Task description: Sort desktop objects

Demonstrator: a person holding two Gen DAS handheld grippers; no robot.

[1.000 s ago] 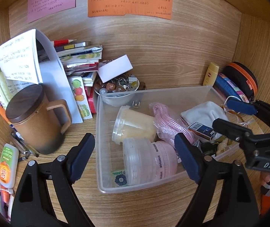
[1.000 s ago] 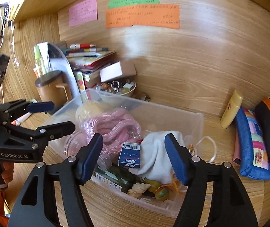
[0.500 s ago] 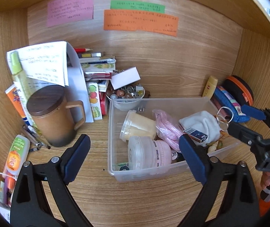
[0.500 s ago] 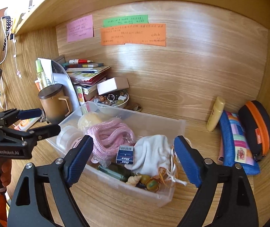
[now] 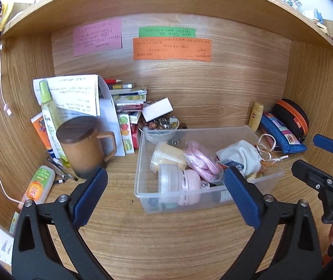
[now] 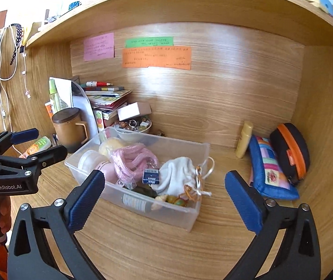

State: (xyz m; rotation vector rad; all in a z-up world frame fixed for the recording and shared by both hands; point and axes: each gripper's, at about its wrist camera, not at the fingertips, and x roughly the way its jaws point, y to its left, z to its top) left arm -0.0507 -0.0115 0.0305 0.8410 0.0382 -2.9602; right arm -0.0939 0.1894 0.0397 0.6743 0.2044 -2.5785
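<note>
A home study nook: a wooden worktop [image 5: 166,240] boxed in under a shelf [image 5: 143,2], handwritten sticky notes [image 5: 172,49] on its back panel, with stacked books [image 5: 129,100], a lidded mug [image 5: 84,149], pencil cases [image 6: 271,170] and charging cables [image 6: 2,70] around.

bin [image 5: 140,186] mid-desk | mug [image 5: 82,149] left of it | pouches [image 5: 281,130] right | bowl [image 5: 159,126] behind

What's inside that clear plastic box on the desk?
The clear box holds a pink cord bundle, white cloth pouch, small blue packet, a pink jar and a cream jar. Whatever lies beneath them is covered.
</note>
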